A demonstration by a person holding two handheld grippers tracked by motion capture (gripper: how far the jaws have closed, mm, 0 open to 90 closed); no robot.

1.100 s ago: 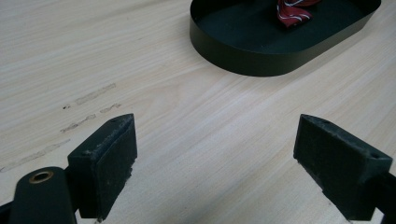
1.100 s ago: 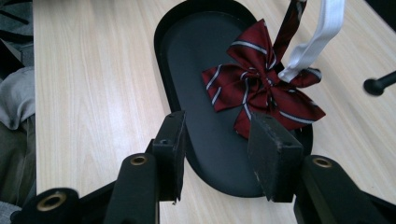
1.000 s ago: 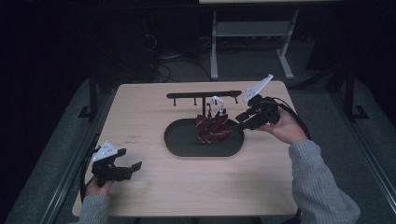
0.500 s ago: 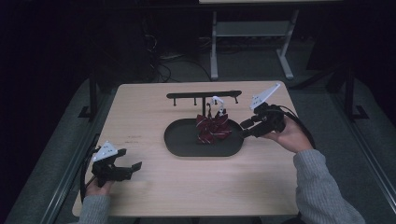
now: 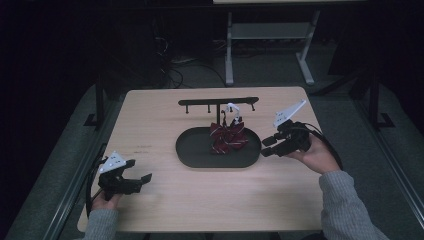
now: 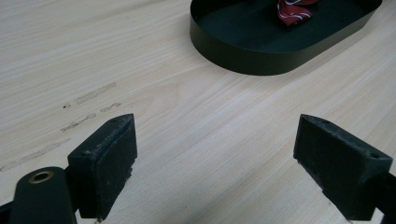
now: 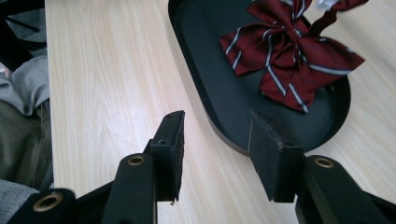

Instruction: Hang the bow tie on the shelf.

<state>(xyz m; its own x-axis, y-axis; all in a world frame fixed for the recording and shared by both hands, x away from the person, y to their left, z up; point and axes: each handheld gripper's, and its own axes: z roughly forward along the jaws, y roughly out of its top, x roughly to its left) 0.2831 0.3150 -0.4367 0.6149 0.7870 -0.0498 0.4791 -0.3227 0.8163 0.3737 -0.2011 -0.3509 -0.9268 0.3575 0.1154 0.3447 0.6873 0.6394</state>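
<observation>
left gripper [image 5: 134,178] idle at the near-left of the desk [image 5: 165,120], jaws wide apart, empty; striped red bow tie [image 5: 227,137] lies in the black oval tray [image 5: 192,150] mid-desk, strap end seemingly up on the rack [image 5: 218,102]; right gripper [image 5: 267,145] just beside tray's right end, parted, holding nothing; looks mostly done, judging by layout

Left gripper [image 5: 136,177] low near the table's front-left corner, held in left hand [image 5: 102,200], jaws spread wide, nothing between them; right gripper [image 5: 268,146] held in right hand [image 5: 316,156] at table's right side, pointing left, jaws parted with an empty gap; grey sleeves [image 5: 350,210] entering from bottom.
</observation>
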